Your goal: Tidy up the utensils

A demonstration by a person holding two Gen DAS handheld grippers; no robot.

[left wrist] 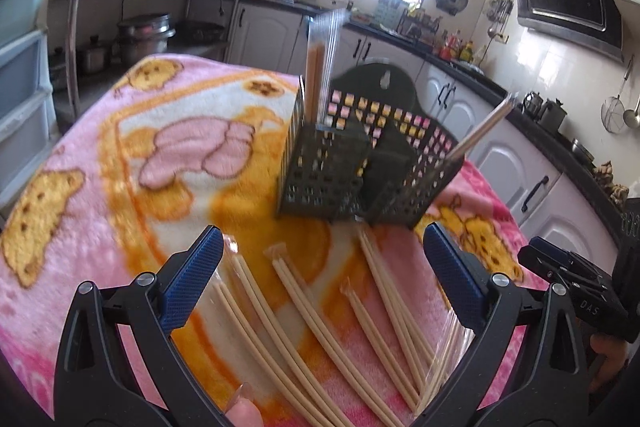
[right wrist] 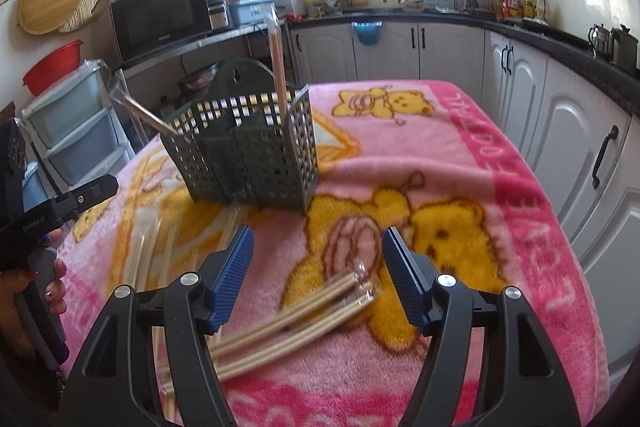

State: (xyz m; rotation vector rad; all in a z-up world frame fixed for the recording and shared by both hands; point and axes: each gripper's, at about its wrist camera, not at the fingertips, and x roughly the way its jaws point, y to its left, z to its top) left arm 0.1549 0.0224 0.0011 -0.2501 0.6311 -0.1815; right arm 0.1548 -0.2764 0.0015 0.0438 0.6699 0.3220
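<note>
You are partway through: two wrapped chopstick pairs already stand in the basket, while several packs lie on the blanket in front of it. Your left gripper hangs spread wide above them, and your right gripper is also spread and empty over another pack.

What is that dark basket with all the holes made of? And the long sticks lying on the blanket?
The basket looks like moulded plastic, dark grey and matte: its square holes form an even grid in thin walls. The sticks look like pale wood or bamboo chopsticks with a dull finish, in shiny clear wrappers. The blanket looks like fuzzy fleece.
</note>
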